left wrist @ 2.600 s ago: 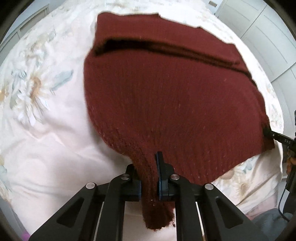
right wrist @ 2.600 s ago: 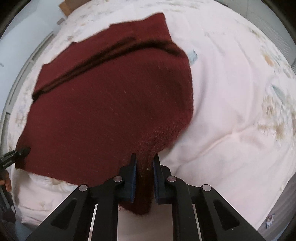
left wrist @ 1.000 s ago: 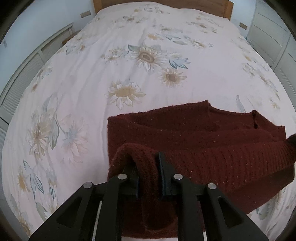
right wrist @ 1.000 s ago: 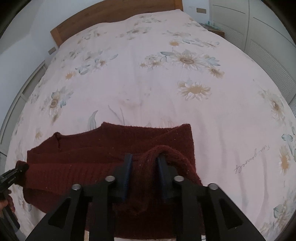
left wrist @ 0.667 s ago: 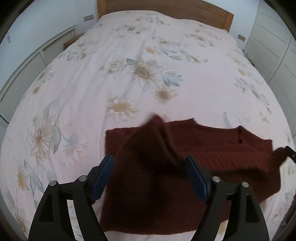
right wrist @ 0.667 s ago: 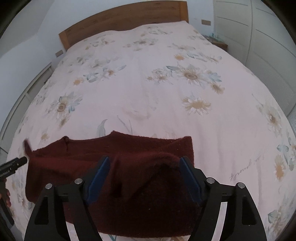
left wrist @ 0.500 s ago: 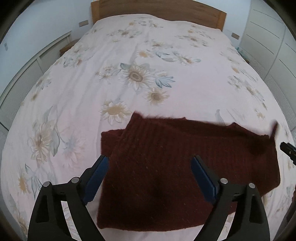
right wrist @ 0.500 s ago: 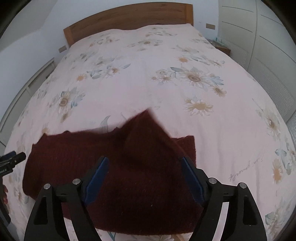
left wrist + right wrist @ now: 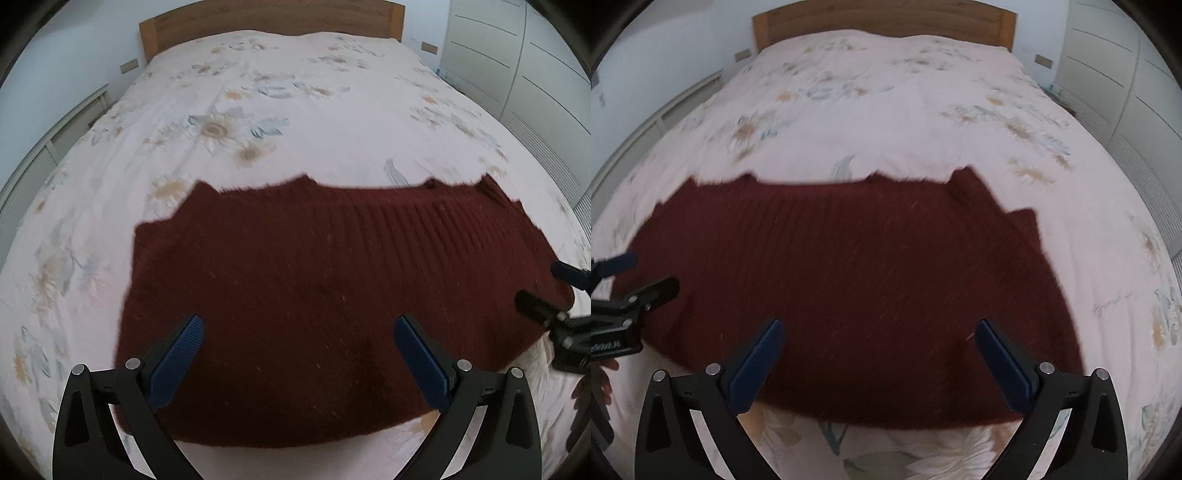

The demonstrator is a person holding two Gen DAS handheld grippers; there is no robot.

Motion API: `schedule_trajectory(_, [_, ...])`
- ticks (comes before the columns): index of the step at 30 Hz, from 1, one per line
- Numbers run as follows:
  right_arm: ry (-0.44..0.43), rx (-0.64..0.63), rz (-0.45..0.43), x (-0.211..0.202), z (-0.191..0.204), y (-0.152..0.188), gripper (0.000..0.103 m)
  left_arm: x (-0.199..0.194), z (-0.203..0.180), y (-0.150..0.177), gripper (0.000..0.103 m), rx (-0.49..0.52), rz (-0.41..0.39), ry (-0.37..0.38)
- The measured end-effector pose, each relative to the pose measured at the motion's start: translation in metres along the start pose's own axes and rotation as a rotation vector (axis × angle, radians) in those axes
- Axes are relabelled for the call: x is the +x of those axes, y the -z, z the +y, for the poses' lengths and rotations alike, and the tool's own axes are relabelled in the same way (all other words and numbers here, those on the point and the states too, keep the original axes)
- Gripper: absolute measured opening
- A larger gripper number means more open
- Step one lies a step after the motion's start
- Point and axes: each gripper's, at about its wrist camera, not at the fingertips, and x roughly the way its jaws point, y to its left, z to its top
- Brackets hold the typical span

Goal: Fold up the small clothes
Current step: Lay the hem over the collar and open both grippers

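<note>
Sweater: dark red knit, lying folded on the near end of the bed. Left gripper and right gripper: jaws just opened to full width above the cloth, nothing between the pads. Step, as judged: fold just released; next move likely calls for regripping an edge for a second fold.

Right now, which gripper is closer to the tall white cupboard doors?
Right. The right gripper hangs over the end of the sweater nearest the cupboard doors; the left gripper hangs over the far end. Both jaws have just been opening, with nothing between them.
</note>
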Motion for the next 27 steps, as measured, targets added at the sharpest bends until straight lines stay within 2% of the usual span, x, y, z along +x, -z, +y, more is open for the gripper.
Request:
schedule_trajectory(3, [0.007,-0.006,0.006,0.008,0.006,0.011,0.103,0.011,-0.003,0.01,0.102,0.023,0.021,-0.026])
schedule_trajectory(6, [0.035,-0.011,0.007,0.017,0.003,0.018,0.103,0.023,0.001,0.019,0.102,0.017,0.058,-0.02])
schedule_trajectory(9, [0.026,0.025,0.015,0.02,-0.011,0.019,0.103,0.026,0.012,0.027,0.102,0.011,0.05,-0.041])
schedule_trajectory(18, [0.073,0.11,0.013,0.016,-0.064,0.022,0.103,0.025,0.055,0.039,0.102,-0.027,0.052,-0.03])
schedule_trajectory(27, [0.075,0.119,0.017,0.021,-0.069,0.029,0.103,0.027,0.054,0.044,0.102,-0.055,0.029,-0.027])
